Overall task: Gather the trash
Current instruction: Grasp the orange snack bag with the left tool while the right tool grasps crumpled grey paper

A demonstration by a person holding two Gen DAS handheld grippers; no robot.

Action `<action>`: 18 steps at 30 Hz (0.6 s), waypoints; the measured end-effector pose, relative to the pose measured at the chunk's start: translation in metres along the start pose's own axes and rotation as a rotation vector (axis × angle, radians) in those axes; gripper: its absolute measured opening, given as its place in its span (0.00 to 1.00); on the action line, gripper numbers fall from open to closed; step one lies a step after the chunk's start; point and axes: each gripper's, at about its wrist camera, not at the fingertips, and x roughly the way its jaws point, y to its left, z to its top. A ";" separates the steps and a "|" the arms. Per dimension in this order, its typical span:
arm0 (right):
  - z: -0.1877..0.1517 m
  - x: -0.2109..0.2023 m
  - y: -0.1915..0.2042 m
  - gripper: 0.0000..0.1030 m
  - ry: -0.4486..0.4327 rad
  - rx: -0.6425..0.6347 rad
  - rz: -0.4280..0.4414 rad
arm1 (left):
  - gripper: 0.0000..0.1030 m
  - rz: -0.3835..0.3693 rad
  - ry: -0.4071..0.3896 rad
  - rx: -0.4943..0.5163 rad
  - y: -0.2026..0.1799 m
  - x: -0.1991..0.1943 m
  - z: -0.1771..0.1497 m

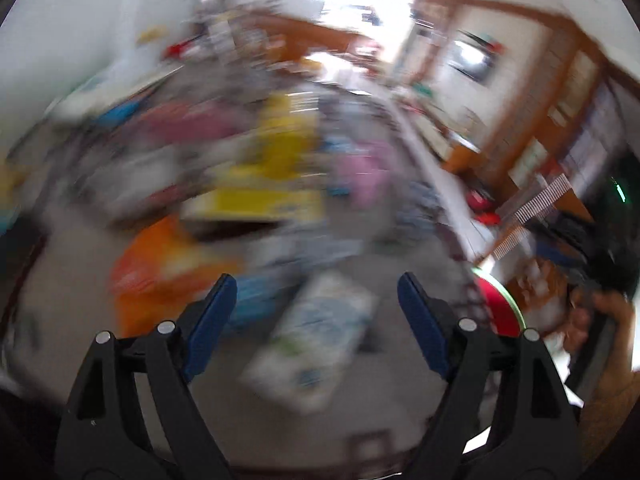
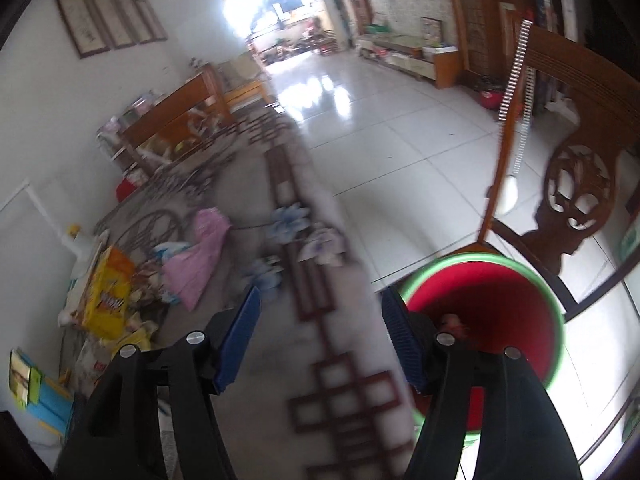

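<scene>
Both grippers spread wide over a trash-strewn rug.

The left gripper [image 1: 316, 284] and right gripper [image 2: 318, 300] hold nothing. A yellow box [image 2: 108, 296] stands tilted on the rug [image 2: 256, 360] beside a pink bag [image 2: 202, 256]; its long axis cannot be told. A red bucket [image 2: 500, 312] sits just right, below a carved wooden chair [image 2: 576, 184].

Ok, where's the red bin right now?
In the right wrist view the red bin with the green rim sits at lower right, just past the open right gripper, beside the carved wooden chair.
</scene>
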 end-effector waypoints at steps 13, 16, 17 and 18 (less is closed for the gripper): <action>-0.026 0.028 0.093 0.71 0.108 -0.132 0.147 | 0.88 -0.035 0.073 -0.431 0.091 0.012 -0.004; -0.033 0.035 0.114 0.71 0.129 -0.187 0.162 | 0.90 -0.008 0.028 -0.472 0.090 0.019 0.009; -0.036 0.036 0.119 0.71 0.132 -0.199 0.166 | 0.90 -0.005 0.031 -0.477 0.091 0.023 0.011; -0.038 0.038 0.124 0.71 0.139 -0.213 0.175 | 0.90 0.003 0.038 -0.486 0.091 0.028 0.014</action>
